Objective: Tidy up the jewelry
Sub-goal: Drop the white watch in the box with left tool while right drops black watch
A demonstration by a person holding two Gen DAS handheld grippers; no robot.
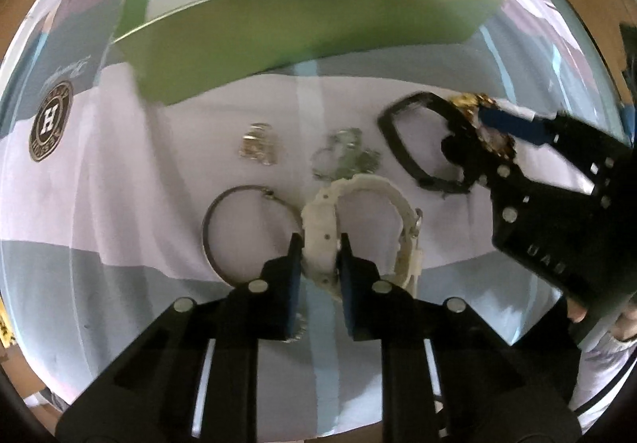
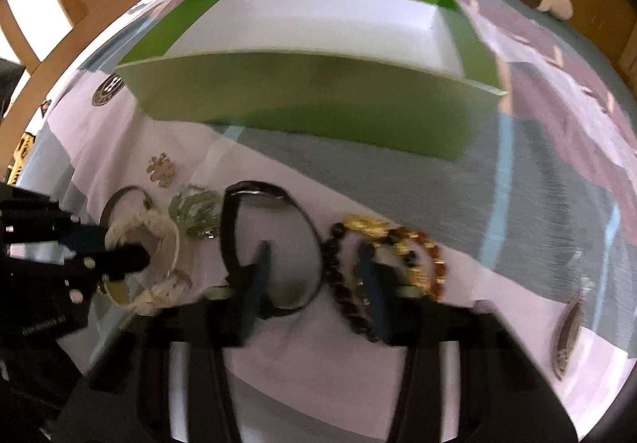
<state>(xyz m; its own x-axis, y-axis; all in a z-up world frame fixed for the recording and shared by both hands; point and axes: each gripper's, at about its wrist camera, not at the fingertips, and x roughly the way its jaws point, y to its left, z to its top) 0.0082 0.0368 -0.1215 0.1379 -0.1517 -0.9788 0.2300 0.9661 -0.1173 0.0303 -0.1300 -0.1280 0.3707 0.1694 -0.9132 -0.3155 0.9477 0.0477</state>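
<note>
Where the jewelry lies: all of it sits on a patterned cloth (image 1: pixel 119 172), in front of the green box (image 1: pixel 298 28).
Far left: a round badge (image 1: pixel 49 122) with the letter H is printed on the cloth.
Thin dark bangle (image 1: pixel 239 228): it lies flat, just beside the white watch (image 1: pixel 358 220), on its left.
Silver charms (image 1: pixel 258 146): a small shiny pile sits behind the bangle. A second silver piece (image 1: pixel 344 160) lies to its right, touching the top of the white watch.
Left tool (image 1: pixel 318 247): it is clenched on the white watch. One finger is pressed on each side of the watch's thick part.
Black watch (image 2: pixel 274 244): it lies to the right of the white watch, with its band in a loop.
Bead bracelet (image 2: pixel 342 283): dark beads and gold bits lie just beside the black watch, on its right.
Right tool (image 2: pixel 314 271): it is spread wide and grasps nothing. One finger is inside the black watch's loop and the other is over the beads.
Green box: it is open at the top, with a white inside. None of the jewelry shows in it.
</note>
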